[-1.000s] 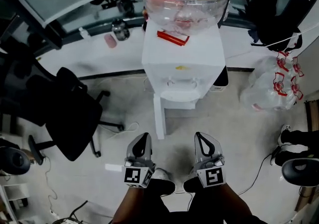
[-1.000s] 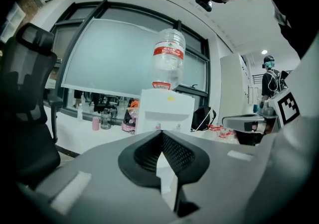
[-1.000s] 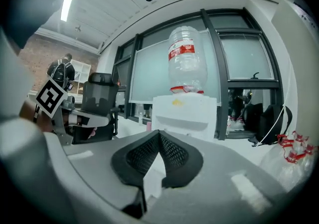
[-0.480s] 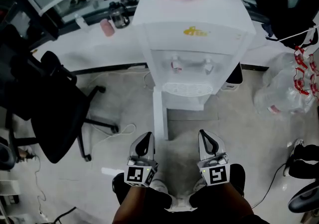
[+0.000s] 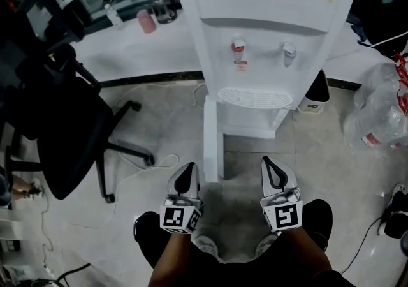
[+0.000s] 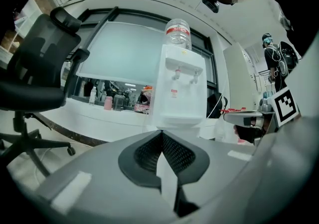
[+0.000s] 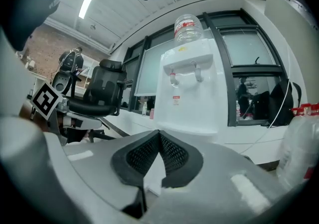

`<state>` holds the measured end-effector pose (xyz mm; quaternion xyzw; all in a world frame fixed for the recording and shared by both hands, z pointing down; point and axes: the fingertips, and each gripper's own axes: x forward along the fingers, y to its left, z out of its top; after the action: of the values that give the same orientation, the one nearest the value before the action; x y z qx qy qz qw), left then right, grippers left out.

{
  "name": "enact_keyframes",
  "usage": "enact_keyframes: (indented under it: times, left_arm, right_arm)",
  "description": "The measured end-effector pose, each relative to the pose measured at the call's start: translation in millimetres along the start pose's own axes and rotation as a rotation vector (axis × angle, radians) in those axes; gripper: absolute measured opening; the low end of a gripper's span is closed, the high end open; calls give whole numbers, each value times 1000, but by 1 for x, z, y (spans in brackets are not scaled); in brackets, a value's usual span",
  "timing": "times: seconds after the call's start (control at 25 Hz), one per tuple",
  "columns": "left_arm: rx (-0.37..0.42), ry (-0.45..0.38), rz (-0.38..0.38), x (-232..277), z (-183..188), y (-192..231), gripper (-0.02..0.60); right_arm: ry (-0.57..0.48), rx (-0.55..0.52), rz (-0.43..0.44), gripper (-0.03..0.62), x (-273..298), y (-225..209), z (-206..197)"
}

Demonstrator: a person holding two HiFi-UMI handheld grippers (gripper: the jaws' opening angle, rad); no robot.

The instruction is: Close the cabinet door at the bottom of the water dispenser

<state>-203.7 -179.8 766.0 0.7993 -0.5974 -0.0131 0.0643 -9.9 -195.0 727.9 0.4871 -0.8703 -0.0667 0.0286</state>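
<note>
The white water dispenser (image 5: 261, 43) stands straight ahead, with two taps and a drip grille on its front. Its bottom cabinet door (image 5: 212, 145) is swung open and sticks out toward me, seen edge-on as a narrow white panel. My left gripper (image 5: 189, 169) hovers shut just near the door's free end, holding nothing. To the right of the door my right gripper (image 5: 268, 162) is also shut and empty. The left gripper view shows the shut left gripper (image 6: 160, 132) below the dispenser (image 6: 180, 93). The right gripper view shows the right gripper (image 7: 158, 132) and the dispenser (image 7: 192, 98) alike.
A black office chair (image 5: 64, 132) stands at the left, with a white cable (image 5: 153, 168) on the floor beside it. A small bin (image 5: 314, 97) and a clear bag of bottles (image 5: 382, 120) sit to the dispenser's right. A white ledge (image 5: 127, 50) runs behind, with a pink cup (image 5: 147, 22).
The head view has dropped and moved closer, so the dispenser's front now shows instead of its top. Both grippers stay shut, side by side, nearer the open door.
</note>
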Motion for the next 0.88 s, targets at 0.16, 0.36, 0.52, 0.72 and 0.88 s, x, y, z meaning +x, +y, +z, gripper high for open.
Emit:
enact_keyframes:
  times: [0.16, 0.36, 0.52, 0.72, 0.88]
  left_arm:
    - [-3, 51, 17, -7, -18, 10, 18]
    - [0, 94, 4, -5, -34, 8, 18]
    - [7, 101, -1, 1, -42, 7, 18]
    - [4, 147, -14, 6, -55, 6, 18]
    - [0, 147, -26, 12, -58, 1, 18]
  right_arm:
    - [0, 13, -1, 3, 2, 0, -4]
    - [14, 9, 9, 3, 3, 3, -12]
    - [24, 1, 17, 3, 2, 3, -18]
    - [50, 6, -3, 3, -2, -7, -26]
    - [43, 7, -17, 3, -3, -14, -26]
